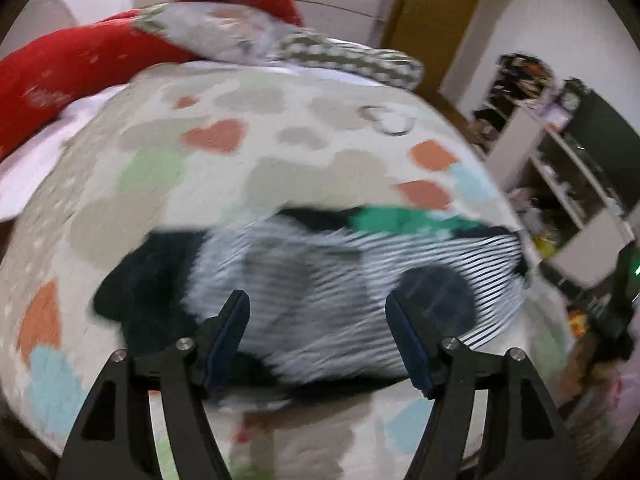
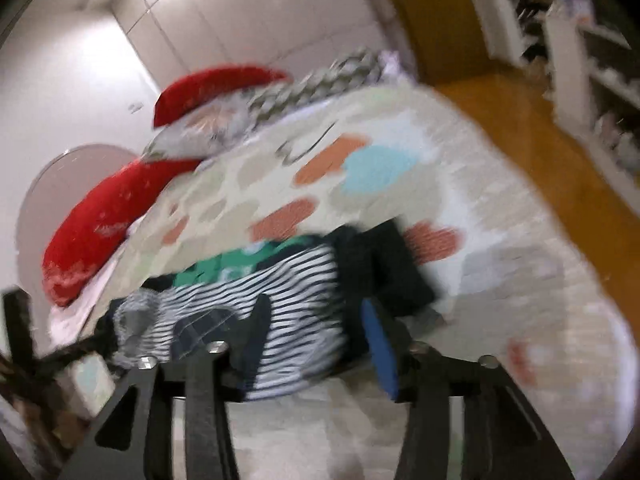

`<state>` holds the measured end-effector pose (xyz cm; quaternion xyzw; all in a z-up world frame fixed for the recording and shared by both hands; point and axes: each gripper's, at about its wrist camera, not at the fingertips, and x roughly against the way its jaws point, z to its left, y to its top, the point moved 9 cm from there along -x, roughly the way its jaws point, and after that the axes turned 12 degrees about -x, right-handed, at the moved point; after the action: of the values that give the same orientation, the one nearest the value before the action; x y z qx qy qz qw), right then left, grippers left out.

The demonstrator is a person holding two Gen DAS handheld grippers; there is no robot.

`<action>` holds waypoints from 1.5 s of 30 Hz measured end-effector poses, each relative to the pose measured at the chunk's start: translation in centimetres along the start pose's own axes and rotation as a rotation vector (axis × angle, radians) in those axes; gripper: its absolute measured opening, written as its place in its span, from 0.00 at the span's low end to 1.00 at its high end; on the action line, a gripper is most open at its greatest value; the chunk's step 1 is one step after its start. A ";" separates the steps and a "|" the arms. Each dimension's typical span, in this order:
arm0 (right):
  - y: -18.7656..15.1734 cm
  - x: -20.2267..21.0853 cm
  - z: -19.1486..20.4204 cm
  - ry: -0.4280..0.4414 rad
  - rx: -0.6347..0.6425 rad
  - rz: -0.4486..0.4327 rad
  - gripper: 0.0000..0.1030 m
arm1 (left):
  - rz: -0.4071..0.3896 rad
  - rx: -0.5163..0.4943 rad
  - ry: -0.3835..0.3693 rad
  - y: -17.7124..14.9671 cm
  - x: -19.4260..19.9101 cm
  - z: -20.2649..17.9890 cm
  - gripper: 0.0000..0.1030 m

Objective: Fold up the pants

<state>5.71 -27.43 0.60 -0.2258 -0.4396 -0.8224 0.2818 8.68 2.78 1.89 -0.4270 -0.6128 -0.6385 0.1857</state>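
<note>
A blurred pile of clothes lies on the bed: a black-and-white striped garment (image 1: 320, 280) with dark patches, dark cloth (image 1: 148, 288) at its left and a green piece (image 1: 396, 220) behind. I cannot tell which piece is the pants. My left gripper (image 1: 318, 332) is open just above the striped garment, holding nothing. In the right wrist view the striped garment (image 2: 280, 304), green piece (image 2: 228, 268) and dark cloth (image 2: 384, 264) show too. My right gripper (image 2: 316, 340) is open over the striped garment's near edge, empty.
The bed has a cream cover (image 1: 248, 148) with orange, green and blue blotches. Red pillows (image 1: 72, 68) and a patterned cushion (image 1: 348, 56) lie at its head. White shelves (image 1: 568, 184) with clutter stand at the right, past a wooden floor (image 2: 512, 120).
</note>
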 end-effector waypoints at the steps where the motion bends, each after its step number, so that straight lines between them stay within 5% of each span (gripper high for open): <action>1: 0.0 0.4 -0.5 -0.014 -0.005 -0.017 0.58 | 0.009 -0.010 -0.026 0.9 -0.4 -0.9 0.67; 11: -1.4 -1.7 -3.1 0.029 -0.104 0.044 0.60 | 0.215 -0.233 -0.302 8.8 -11.7 -17.2 0.67; 20: -2.6 -3.2 -1.3 0.035 -0.041 0.062 0.65 | 0.391 -0.378 -0.347 8.2 -19.9 -24.4 0.67; 21: -2.6 -3.5 -1.1 0.032 -0.039 0.061 0.67 | 0.394 -0.403 -0.348 8.0 -19.8 -24.9 0.65; 22: -2.7 -3.8 -1.0 0.028 -0.032 0.063 0.66 | 0.392 -0.422 -0.366 7.8 -19.6 -25.4 0.39; 23: -2.6 -4.1 -0.7 0.022 -0.016 0.064 0.55 | 0.395 -0.429 -0.369 7.7 -19.6 -25.4 0.28; 24: -2.5 -4.3 -0.5 0.016 -0.003 0.060 0.27 | 0.390 -0.435 -0.362 7.6 -19.3 -25.4 0.24; 27: -2.1 -4.9 -0.1 0.055 -0.045 0.095 0.17 | 0.339 -0.410 -0.367 8.2 -18.1 -24.3 0.17; 33: -1.7 -3.6 3.5 0.072 0.051 0.066 0.16 | 0.205 -0.267 -0.416 9.5 -13.4 -20.0 0.17; 38: -2.9 -3.8 9.4 0.124 0.198 0.104 0.16 | 0.083 -0.058 -0.409 8.6 -9.7 -11.9 0.18; 41: -5.0 -5.3 13.5 0.163 0.314 0.150 0.20 | 0.053 0.104 -0.340 6.7 -8.1 -5.4 0.33; 44: -8.3 -7.9 15.8 0.182 0.385 0.243 0.34 | 0.016 0.178 -0.288 4.2 -5.2 -1.1 0.38; 45: -9.4 -8.9 16.3 0.185 0.406 0.291 0.34 | -0.007 0.195 -0.267 3.5 -3.9 0.0 0.47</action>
<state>8.02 -6.91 -2.16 -0.1492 -0.5308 -0.6855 0.4755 13.58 1.01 1.05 -0.4859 -0.6925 -0.5142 0.1411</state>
